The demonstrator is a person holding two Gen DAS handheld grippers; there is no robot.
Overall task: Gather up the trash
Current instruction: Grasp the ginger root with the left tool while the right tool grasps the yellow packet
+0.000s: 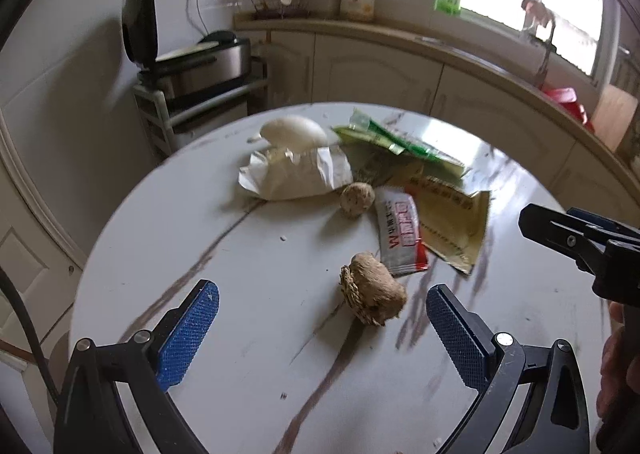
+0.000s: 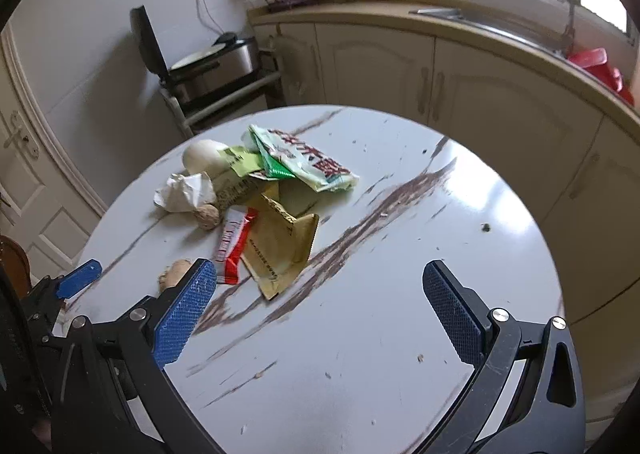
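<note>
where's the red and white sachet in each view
Left wrist: the sachet lies right of centre, just beyond the brown lump between the open fingers.
Right wrist: the sachet lies left of centre, just past the left fingertip.
Shared landmark: the gold packet touching its side.

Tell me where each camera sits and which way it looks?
Left wrist: on the left gripper, low over the table, facing the brown lump; right gripper and a hand show.
Right wrist: on the right gripper, facing bare tabletop; left gripper's blue pad shows.
Shared: red sachet, wrappers, egg.
</note>
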